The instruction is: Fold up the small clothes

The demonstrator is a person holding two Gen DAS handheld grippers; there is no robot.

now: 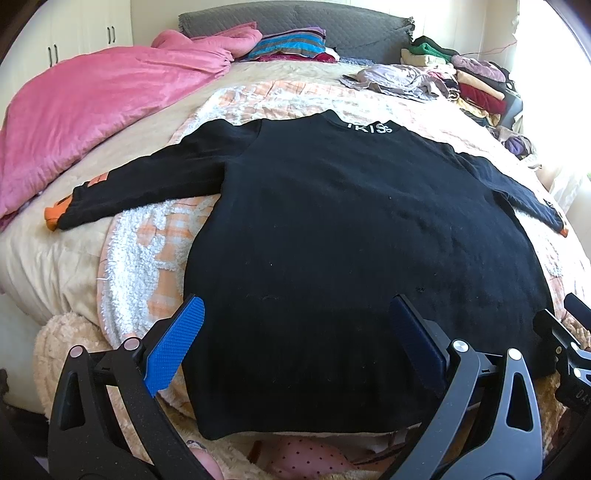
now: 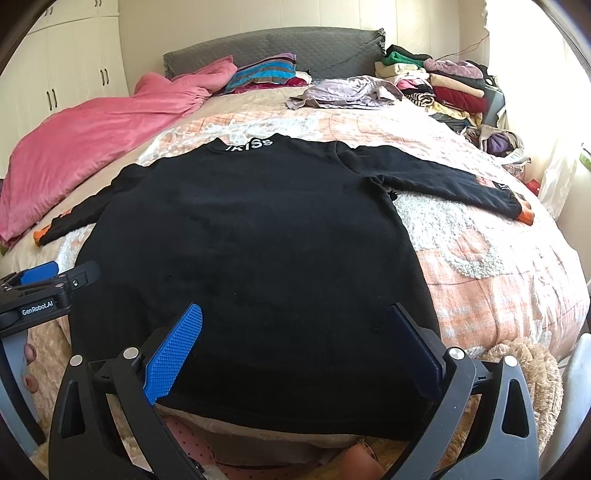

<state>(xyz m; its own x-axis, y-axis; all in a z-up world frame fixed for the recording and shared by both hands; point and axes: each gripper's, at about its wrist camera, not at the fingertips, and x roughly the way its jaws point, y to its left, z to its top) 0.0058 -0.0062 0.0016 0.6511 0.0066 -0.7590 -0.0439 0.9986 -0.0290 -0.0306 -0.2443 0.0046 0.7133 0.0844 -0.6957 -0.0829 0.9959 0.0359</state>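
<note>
Right wrist: black sweater (image 2: 251,229) collar reads "IKISS"; left gripper (image 2: 55,275) labelled "GenRobot.AI".

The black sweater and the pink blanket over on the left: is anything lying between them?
Only bedding. In the left wrist view, the black sweater and pink blanket are parted by bare cream sheet and peach quilt; the sleeve's orange cuff nearly reaches the blanket.

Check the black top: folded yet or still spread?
Spread. The top lies flat on the bed, both sleeves out sideways, no fold.

A pink blanket (image 1: 92,110) lies left, a striped pillow (image 1: 288,44) against the grey headboard (image 1: 351,26).
</note>
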